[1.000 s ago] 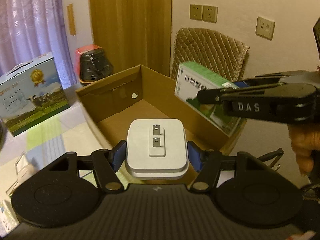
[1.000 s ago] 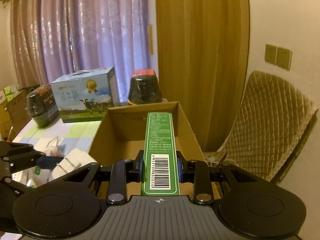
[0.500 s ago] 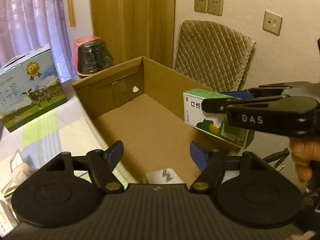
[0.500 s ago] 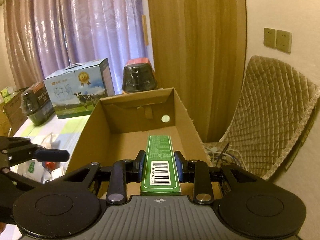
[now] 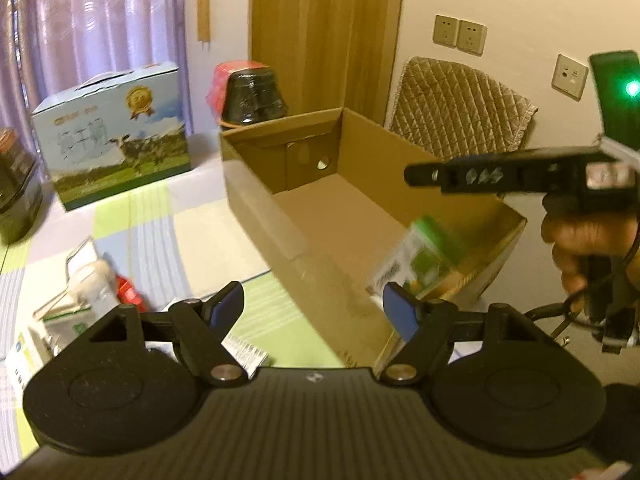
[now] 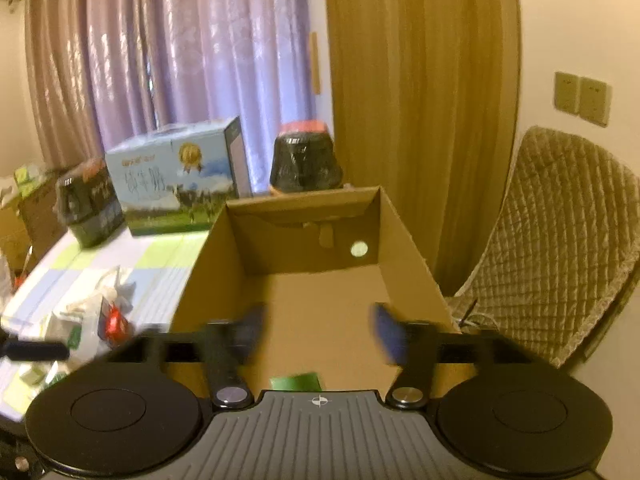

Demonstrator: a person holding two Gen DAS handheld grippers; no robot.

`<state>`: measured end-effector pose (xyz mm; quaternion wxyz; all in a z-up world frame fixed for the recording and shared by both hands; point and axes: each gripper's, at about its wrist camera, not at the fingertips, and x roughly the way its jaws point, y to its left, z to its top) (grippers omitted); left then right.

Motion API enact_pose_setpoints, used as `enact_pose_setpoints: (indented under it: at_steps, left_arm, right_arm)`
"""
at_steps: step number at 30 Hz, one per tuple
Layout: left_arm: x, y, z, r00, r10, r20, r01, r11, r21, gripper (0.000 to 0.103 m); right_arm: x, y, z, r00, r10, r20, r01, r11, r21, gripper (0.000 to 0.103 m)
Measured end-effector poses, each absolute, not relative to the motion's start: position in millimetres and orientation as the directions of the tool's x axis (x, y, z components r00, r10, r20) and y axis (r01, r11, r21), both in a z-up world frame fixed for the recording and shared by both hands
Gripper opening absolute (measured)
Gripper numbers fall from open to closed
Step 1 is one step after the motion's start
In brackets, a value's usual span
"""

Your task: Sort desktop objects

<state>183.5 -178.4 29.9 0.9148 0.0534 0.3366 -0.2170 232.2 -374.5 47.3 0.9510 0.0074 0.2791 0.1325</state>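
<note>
Left gripper (image 5: 314, 306) spread wide, blue pads (image 5: 228, 304) apart, nothing between them; it hangs over the near long wall of the cardboard box (image 5: 256, 208), above the checked tablecloth (image 5: 160, 216). Right gripper (image 6: 318, 328) also wide apart and empty, fingers motion-blurred, pointed into the open box (image 6: 404, 240). In the left wrist view the right gripper (image 5: 416, 174) shows from the side, over the box's right wall, with a hand (image 5: 580, 240) on its grip. Green-and-white carton (image 5: 420, 260) is blurred, tilted, inside the box at its near right corner; cannot tell if it rests on the floor of the box or is mid-air. In the right wrist view only a green sliver of the carton (image 6: 296, 382) shows at the box's near end, just above the gripper body. The rest of the box floor in view is bare. On the tablecloth left of the box: a heap of small packets with a red item (image 5: 128, 290) and a white bundle (image 5: 90, 280), near the front edge. Toward the far edge: blue milk case (image 5: 112, 140), black jar with red top (image 5: 252, 92) behind the box's far wall. Quilted chair back (image 5: 460, 96) is beyond the box on the right.
</note>
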Motion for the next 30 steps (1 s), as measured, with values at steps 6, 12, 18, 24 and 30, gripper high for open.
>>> enact_pose_setpoints:
  at_steps: [6, 12, 18, 24, 30]
  left_arm:
    - [159, -149, 24, 0.689, -0.323, -0.649, 0.376, 0.925, -0.061, 0.077]
    - [136, -117, 17, 0.694, -0.27, -0.667, 0.31, 0.949, -0.062, 0.081]
    - [112, -85, 8, 0.691, -0.232, -0.685, 0.246, 0.966, -0.08, 0.085]
    - [92, -54, 2, 0.691, -0.186, -0.699, 0.184, 0.98, -0.078, 0.085]
    - [81, -30, 3, 0.704, -0.146, -0.695, 0.137, 0.988, -0.069, 0.087]
  right_arm:
    - [194, -374, 51, 0.818, 0.255, -0.515, -0.237, 0.966, 0.103, 0.071]
    - [145, -370, 50, 0.822, 0.256, -0.508, -0.213, 0.967, 0.143, 0.072]
    - [100, -348, 48, 0.807, 0.289, -0.515, -0.248, 0.957, 0.148, 0.075]
    - [75, -314, 33, 0.743, 0.357, -0.566, -0.334, 0.931, 0.149, 0.079]
    - [64, -286, 16, 0.687, 0.393, -0.611, -0.386, 0.91, 0.152, 0.08]
